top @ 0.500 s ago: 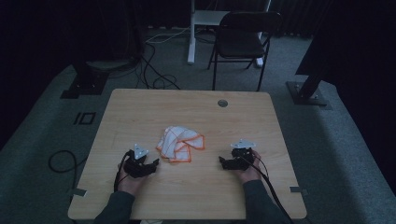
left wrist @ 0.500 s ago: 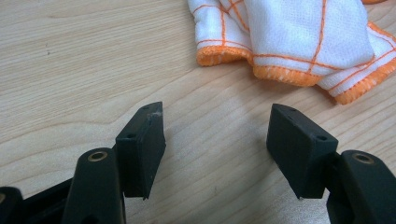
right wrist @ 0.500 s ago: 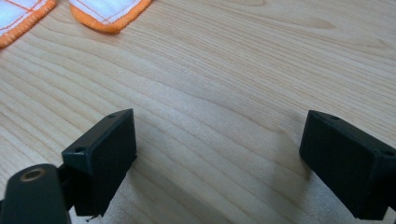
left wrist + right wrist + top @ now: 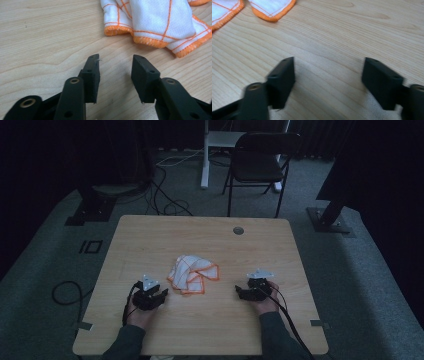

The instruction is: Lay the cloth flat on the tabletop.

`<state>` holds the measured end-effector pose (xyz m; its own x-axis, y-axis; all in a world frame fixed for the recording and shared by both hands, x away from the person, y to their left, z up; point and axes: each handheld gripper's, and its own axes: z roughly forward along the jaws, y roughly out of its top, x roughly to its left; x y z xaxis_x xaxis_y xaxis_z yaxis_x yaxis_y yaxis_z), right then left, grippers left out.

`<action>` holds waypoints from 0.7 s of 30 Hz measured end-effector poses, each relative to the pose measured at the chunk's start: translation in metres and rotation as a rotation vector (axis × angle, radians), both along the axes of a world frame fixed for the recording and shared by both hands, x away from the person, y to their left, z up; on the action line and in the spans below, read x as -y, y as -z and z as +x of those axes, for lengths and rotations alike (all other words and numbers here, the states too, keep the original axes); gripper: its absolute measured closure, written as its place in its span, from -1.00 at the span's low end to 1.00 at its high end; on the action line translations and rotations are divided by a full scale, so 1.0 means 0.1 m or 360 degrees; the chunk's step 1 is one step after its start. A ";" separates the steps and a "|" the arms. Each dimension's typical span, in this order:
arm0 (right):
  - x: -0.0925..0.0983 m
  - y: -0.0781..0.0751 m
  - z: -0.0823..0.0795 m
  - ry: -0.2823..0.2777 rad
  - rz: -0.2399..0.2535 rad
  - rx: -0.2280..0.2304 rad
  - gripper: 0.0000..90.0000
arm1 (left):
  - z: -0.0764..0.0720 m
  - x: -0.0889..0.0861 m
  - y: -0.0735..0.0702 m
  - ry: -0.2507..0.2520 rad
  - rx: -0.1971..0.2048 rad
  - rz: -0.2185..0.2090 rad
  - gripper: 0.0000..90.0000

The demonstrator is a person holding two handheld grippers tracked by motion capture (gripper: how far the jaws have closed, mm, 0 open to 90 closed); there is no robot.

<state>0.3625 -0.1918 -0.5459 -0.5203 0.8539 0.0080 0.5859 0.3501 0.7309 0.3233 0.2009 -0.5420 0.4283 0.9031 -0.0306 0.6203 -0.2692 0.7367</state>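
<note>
A crumpled white cloth (image 4: 192, 272) with orange stripes and an orange hem lies on the wooden table (image 4: 200, 235), a little nearer than its middle. My left gripper (image 4: 161, 295) rests on the table just left of the cloth, in a person's hand. In the left gripper view it (image 4: 115, 58) is open, with bare wood between the jaws and the cloth's hem (image 4: 155, 20) a short way ahead. My right gripper (image 4: 240, 292) sits to the right of the cloth. Its jaws (image 4: 329, 60) stand wide open over bare wood, with a cloth corner (image 4: 272, 7) ahead to the left.
A round cable hole (image 4: 238, 230) sits near the table's far edge. Beyond the table stand a dark folding chair (image 4: 260, 165) and a white desk leg (image 4: 205, 155). Black stand bases (image 4: 90, 212) (image 4: 330, 220) and cables lie on the grey carpet.
</note>
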 end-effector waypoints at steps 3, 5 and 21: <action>-0.01 -0.01 -0.02 -0.0022 0.0020 0.0004 -0.09 | -0.03 0.02 -0.02 0.0013 0.0021 -0.0012 0.39; -0.03 -0.02 -0.03 -0.0032 0.0025 0.0017 -0.04 | -0.06 0.03 -0.05 0.0029 0.0049 -0.0032 0.41; -0.09 -0.04 -0.07 -0.0075 0.0038 0.0015 -0.04 | -0.07 0.29 -0.20 0.0190 0.0146 -0.0082 0.24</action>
